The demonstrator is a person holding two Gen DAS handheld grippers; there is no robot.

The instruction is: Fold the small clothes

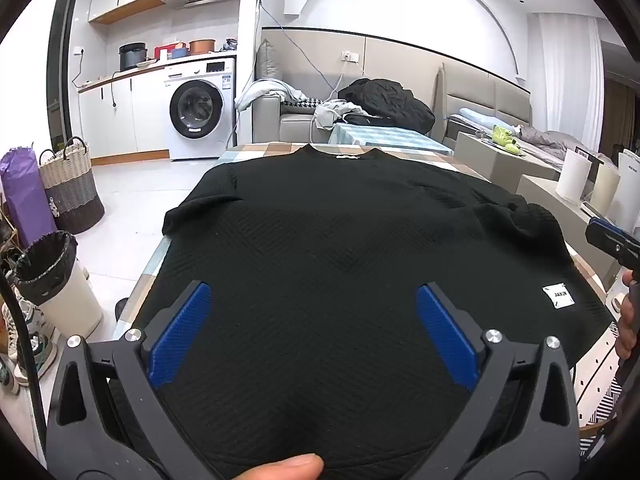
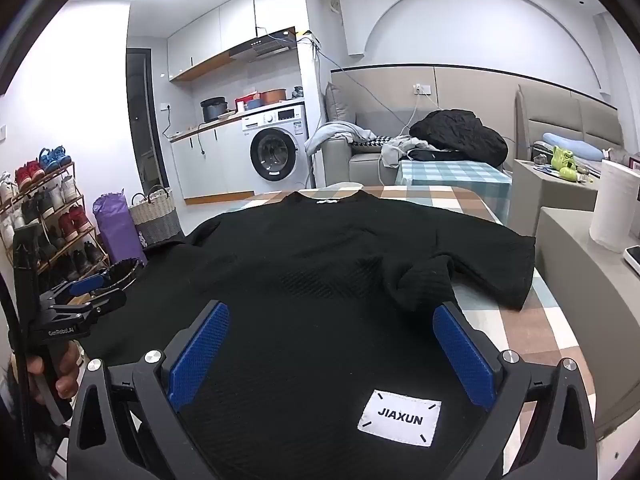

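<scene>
A black short-sleeved knit top (image 1: 320, 232) lies spread flat on a checked tablecloth, collar at the far end, hem toward me. A white label (image 2: 399, 418) reading JIAXUN sits near the hem on the right side. The right sleeve (image 2: 472, 276) is rumpled, with a fold bunched up. My left gripper (image 1: 314, 300) hovers open over the near left part of the top, nothing between its blue pads. My right gripper (image 2: 334, 320) is open above the near right part, just beyond the label. Each gripper shows at the edge of the other's view: left gripper (image 2: 86, 286), right gripper (image 1: 612, 236).
The checked table (image 2: 460, 200) ends just beyond the collar. A sofa (image 1: 304, 120) with piled clothes and a washing machine (image 1: 200, 108) stand behind. Left of the table are a bin (image 1: 60, 280), a woven basket (image 1: 70, 184) and a shoe rack (image 2: 44, 216). Grey blocks (image 2: 580, 264) with paper rolls flank the right.
</scene>
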